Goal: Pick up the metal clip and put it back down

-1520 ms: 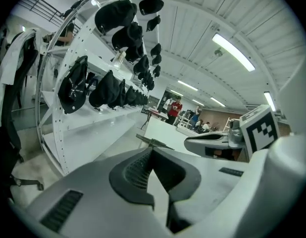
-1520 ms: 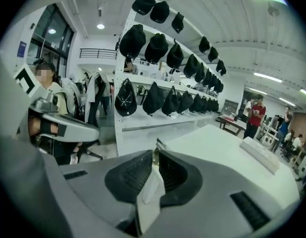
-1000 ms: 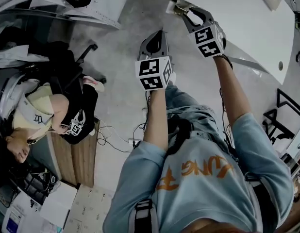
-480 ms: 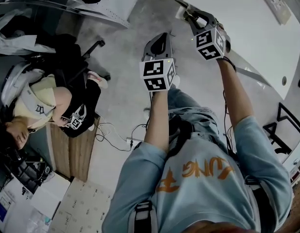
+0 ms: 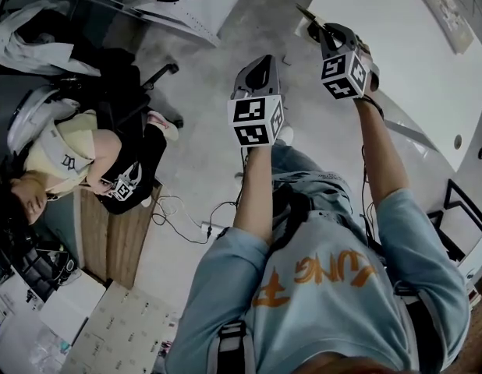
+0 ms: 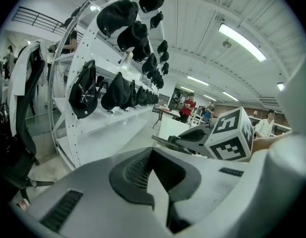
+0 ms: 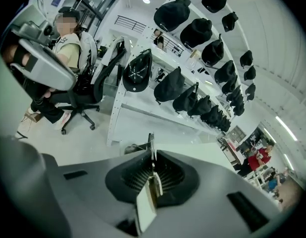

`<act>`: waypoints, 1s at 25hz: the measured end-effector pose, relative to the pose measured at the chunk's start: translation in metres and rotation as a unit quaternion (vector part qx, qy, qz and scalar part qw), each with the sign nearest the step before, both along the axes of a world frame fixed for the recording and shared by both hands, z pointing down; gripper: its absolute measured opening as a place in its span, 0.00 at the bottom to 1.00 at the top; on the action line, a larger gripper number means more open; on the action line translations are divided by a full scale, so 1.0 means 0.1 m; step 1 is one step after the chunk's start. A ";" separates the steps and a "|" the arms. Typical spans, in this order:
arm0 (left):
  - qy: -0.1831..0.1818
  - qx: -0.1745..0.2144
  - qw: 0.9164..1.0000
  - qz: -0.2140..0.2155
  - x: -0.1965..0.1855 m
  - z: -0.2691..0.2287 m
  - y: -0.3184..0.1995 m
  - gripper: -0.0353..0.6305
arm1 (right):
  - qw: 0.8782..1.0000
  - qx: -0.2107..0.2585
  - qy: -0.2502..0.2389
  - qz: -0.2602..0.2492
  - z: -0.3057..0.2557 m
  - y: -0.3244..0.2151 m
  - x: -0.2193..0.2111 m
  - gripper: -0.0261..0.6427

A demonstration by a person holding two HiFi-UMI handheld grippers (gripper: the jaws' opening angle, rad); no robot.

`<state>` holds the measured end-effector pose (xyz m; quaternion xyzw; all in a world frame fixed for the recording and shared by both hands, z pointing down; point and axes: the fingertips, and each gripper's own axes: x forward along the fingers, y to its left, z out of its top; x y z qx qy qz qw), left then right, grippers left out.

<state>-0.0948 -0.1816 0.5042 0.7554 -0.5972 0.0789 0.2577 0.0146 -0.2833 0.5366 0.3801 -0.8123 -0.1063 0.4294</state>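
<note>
White shelving rack (image 7: 143, 114) of black caps (image 7: 182, 90) beyond white table (image 5: 397, 45). Right gripper (image 7: 153, 177), tilted down, jaws just closing on thin metal clip (image 7: 152, 150); left gripper (image 6: 155, 187) alongside, jaws together, empty.

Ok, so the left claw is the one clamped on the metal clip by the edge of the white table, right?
Not the left: the right claw is clamped on the metal clip, its jaws having just been closing, by the edge of the white table. The right gripper view shows the clip between them; the left claw holds nothing.
</note>
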 end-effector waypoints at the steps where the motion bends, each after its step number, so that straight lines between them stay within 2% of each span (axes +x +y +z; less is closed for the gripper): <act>1: 0.000 0.000 1.000 -0.001 -0.01 -0.01 0.01 0.06 | 1.000 0.002 0.000 0.003 -0.02 -0.01 0.00 0.10; 6: -0.009 0.006 1.000 0.003 0.00 -0.09 0.02 0.06 | 0.999 -0.005 -0.027 0.033 -0.08 -0.03 0.10 0.09; 10: -0.026 0.022 0.999 0.010 0.00 -0.26 0.01 0.06 | 0.992 -0.022 -0.097 0.079 -0.23 0.00 0.18 0.09; 14: -0.042 0.042 0.998 0.022 0.04 -0.56 0.00 0.06 | 0.969 -0.042 -0.193 0.147 -0.52 0.14 0.30 0.09; 17: -0.051 0.057 0.997 0.025 0.05 -0.76 -0.01 0.06 | 0.952 -0.041 -0.248 0.175 -0.74 0.27 0.35 0.09; 20: -0.055 0.069 0.996 0.032 0.13 -0.90 -0.02 0.06 | 0.938 -0.032 -0.285 0.194 -0.93 0.38 0.46 0.09; 25: -0.060 0.088 0.992 0.073 0.44 -1.10 -0.18 0.06 | 0.921 -0.013 -0.322 0.218 -1.16 0.46 0.76 0.09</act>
